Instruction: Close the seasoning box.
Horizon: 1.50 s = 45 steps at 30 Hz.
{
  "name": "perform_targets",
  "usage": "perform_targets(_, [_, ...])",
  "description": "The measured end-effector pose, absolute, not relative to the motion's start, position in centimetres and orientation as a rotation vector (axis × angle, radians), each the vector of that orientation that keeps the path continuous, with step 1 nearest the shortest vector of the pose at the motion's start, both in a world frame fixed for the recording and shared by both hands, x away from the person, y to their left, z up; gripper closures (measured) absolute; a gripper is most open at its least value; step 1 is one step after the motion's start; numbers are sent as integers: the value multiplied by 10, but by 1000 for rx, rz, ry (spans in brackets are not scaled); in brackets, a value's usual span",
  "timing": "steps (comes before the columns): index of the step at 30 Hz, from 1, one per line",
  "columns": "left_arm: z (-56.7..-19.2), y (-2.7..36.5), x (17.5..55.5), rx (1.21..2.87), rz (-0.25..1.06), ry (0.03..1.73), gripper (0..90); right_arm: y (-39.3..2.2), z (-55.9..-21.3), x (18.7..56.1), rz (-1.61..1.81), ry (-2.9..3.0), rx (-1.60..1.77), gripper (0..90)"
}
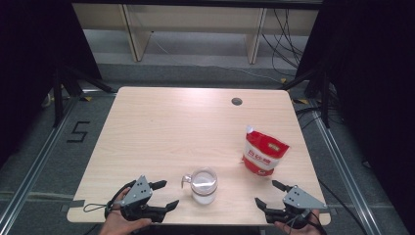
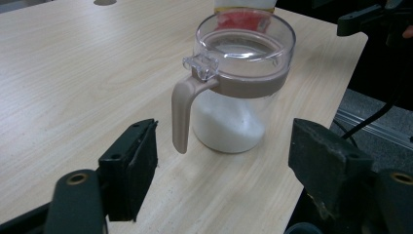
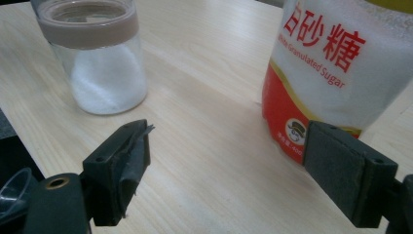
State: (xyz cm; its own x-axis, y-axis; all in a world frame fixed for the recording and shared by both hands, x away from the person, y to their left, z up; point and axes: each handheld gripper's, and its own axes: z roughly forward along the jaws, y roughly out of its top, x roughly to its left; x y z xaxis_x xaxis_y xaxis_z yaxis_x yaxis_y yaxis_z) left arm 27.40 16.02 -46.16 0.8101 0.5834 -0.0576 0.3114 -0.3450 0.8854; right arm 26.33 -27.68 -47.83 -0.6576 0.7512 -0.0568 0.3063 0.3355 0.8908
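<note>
Two grippers, fingers released, at the counter (image 1: 147, 122) near edge.
Sugar bag (image 1: 264, 152) stands upright just beyond the right gripper (image 1: 269, 194); the sugar jar (image 1: 203, 185) sits between both, its handle toward the nearer left gripper (image 1: 165, 195).

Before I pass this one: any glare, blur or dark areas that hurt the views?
High view: sides black, table evenly lit, sheen along its far edge, jar small but legible. Left gripper view: jar sharp, near jaws soft, reflections on its clear lid. Right gripper view: sugar bag print readable though cropped, jaws slightly blurred, faint sheen on the wood.
</note>
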Motion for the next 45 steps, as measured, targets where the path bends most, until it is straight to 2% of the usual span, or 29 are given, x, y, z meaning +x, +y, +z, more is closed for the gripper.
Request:
perform_targets(12, [-475,167,267,1986,288,680,151,-273,-481,260,1293,2174,911,172])
perform_targets(18, [-483,168,263,2053,325,659,152,-274,-481,259,1276,2152,901,178])
perform_targets(45, [-489,171,259,2083,340,668,153,-275,-483,256,1260,2176,929,189])
